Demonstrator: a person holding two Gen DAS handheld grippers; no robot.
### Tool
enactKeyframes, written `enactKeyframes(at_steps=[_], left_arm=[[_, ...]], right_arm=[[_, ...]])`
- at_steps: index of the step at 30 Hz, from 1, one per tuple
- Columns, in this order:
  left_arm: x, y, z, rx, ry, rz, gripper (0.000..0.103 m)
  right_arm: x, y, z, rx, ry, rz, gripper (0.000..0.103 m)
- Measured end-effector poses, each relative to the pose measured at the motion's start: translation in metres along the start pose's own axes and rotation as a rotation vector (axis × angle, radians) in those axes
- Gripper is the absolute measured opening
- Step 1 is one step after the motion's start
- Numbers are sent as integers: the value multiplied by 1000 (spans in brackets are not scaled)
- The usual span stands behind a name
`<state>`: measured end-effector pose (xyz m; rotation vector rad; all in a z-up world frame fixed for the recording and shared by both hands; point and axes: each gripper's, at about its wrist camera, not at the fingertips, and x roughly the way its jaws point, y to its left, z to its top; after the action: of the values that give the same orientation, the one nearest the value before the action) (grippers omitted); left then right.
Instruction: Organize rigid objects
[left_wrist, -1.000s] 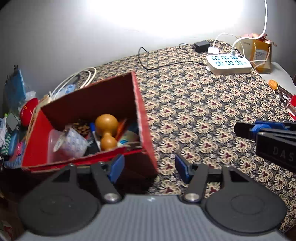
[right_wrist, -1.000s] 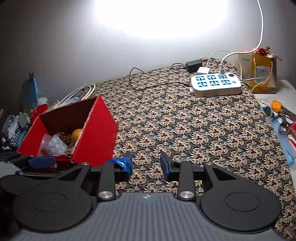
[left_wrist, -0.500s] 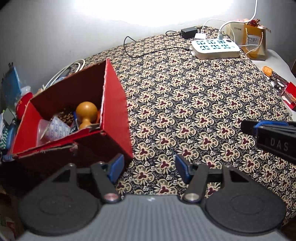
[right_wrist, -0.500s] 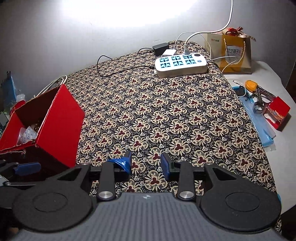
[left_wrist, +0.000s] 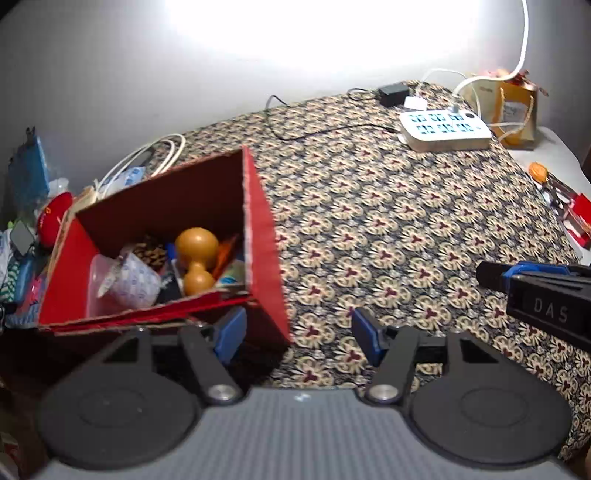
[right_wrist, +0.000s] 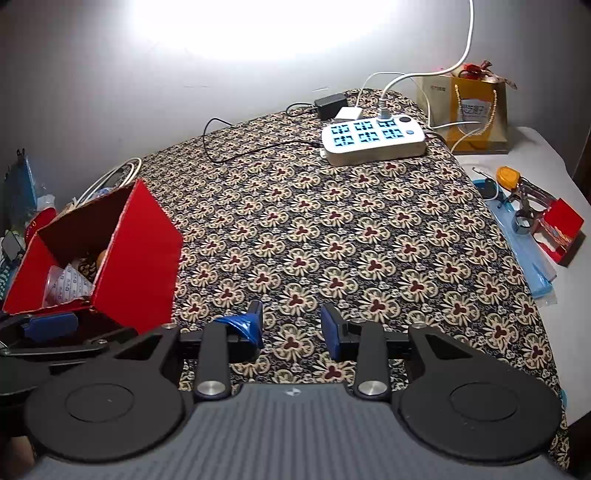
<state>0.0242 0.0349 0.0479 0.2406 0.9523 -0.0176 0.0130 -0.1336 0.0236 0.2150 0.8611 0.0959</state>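
Small rigid items, a wooden gourd (left_wrist: 196, 258) among them, sat gathered in the red cardboard box (left_wrist: 264, 236). The left gripper (left_wrist: 295, 330) hung at the box's near corner, jaws wide and empty. Right of the box, the right gripper (right_wrist: 291, 325) stood empty, its narrower jaws having just opened.

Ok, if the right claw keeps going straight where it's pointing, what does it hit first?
Probably just the patterned cloth. The right claw is open and empty, with nothing ahead between its fingers; the red box sits off to its left, though depth is hard to judge.
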Motion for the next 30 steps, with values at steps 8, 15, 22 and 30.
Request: enactKeyframes(at_steps=[8, 15, 22, 30], left_arm=[[4, 66, 2, -37, -15, 13, 63], [5, 120, 7, -43, -50, 13, 65], [8, 154, 22, -41, -94, 18, 66], [16, 173, 22, -27, -110, -45, 67]], right_arm=[[6, 69, 11, -34, -10, 60, 18], [12, 131, 25, -59, -37, 70, 19], [13, 171, 36, -37, -90, 49, 19], [16, 194, 39, -19, -103, -26, 20]])
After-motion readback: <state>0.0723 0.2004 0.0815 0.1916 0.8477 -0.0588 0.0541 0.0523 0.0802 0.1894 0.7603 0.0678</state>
